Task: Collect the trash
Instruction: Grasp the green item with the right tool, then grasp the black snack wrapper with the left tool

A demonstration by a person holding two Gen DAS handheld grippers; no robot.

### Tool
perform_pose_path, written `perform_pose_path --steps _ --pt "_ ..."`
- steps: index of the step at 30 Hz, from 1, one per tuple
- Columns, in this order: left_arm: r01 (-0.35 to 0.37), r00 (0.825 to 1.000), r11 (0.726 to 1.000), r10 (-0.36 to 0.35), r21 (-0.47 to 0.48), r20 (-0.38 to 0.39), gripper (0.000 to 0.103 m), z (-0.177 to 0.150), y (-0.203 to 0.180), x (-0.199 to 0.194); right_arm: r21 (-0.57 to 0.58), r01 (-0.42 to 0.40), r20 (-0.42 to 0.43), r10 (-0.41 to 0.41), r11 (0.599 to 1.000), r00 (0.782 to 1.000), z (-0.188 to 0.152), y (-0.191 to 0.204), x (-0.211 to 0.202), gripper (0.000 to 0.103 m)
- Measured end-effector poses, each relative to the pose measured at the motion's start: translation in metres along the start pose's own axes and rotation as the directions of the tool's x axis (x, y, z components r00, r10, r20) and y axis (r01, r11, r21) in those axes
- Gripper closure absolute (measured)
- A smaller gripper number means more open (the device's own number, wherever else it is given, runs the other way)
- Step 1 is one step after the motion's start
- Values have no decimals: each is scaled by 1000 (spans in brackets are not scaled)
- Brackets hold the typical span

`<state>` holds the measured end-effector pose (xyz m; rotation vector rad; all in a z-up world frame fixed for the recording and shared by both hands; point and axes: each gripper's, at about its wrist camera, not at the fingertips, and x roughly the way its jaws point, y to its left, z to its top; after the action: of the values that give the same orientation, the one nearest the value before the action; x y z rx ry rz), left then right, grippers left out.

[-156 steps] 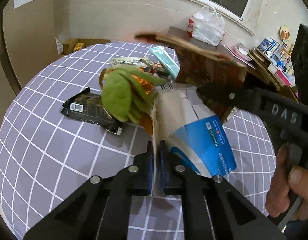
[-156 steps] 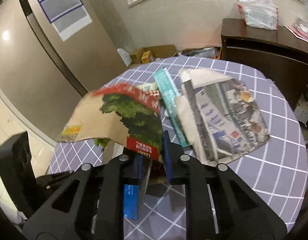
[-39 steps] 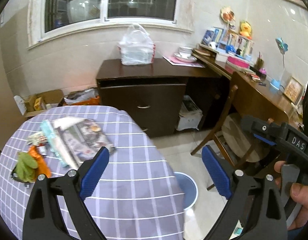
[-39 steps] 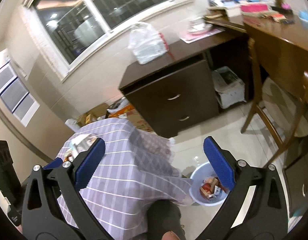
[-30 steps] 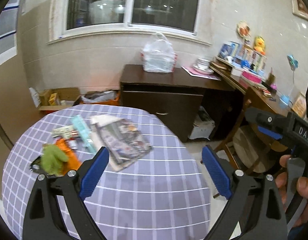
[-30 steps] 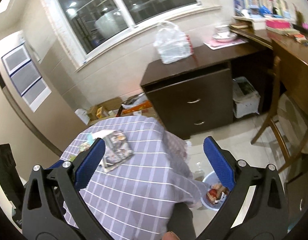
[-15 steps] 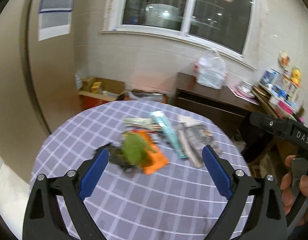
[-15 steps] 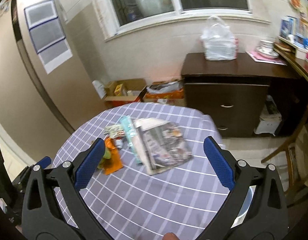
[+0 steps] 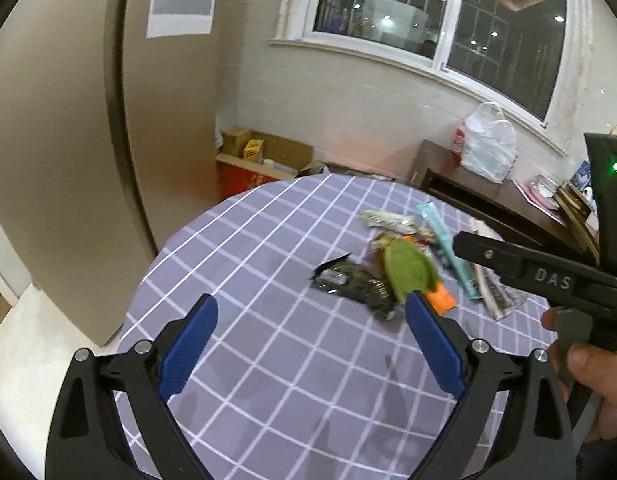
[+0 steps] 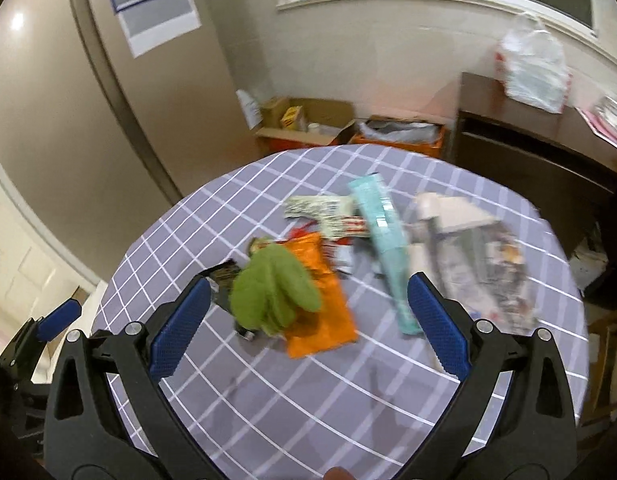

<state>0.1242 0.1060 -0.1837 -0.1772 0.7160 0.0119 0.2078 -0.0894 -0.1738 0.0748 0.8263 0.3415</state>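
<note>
Both my claws, left gripper [image 9: 310, 322] and right gripper [image 10: 306, 300], hang spread wide and empty above the table [image 10: 268, 392]. Wrappers are piled mid-table: green bag [image 10: 274, 294] atop the orange wrapper [image 10: 324, 320], black packet [image 9: 350, 284] beside. Next pick, I reckon: drop onto the green bag and pinch.

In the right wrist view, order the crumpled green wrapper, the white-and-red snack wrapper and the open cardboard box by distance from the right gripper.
From the right gripper, nearest first:
1. Crumpled green wrapper, just ahead, on the table's left.
2. White-and-red snack wrapper, mid-table, beyond it.
3. Open cardboard box, on the floor by the wall.
</note>
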Motion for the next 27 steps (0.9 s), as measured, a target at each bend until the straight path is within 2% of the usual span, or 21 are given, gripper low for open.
perform_pose_path --steps 6,7,9,10,11,12,13,27 --pt "-10 1000 1000 10 -19 -27 10 -5 15 12 -58 -13 -60 9 998 998 3 27 41 20" --pt "-9 999 1000 9 -15 -32 10 -5 15 14 -64 -12 -73 7 998 997 2 29 49 26" --pt "-8 999 1000 8 -9 -43 10 -6 15 18 -68 -15 -91 8 998 996 0 31 57 45" --pt "-3 999 1000 2 -3 -50 10 -7 15 22 -72 -14 -107 6 997 994 -2 30 63 64" --pt "1 998 1000 -1 1 -56 10 -7 13 24 -69 -14 -114 6 998 993 -3 28 64 72" --pt "6 998 1000 -6 9 -63 10 -7 12 28 -56 -16 -117 10 998 993 -5 24 64 73" --pt "9 998 1000 -8 15 -66 10 -7 10 29 -36 -27 -109 23 999 994 -6 19 61 78" --pt "72 986 990 -51 123 -160 10 5 -33 93 63 -95 -16 96 993 995 -11 -36 -8 81"
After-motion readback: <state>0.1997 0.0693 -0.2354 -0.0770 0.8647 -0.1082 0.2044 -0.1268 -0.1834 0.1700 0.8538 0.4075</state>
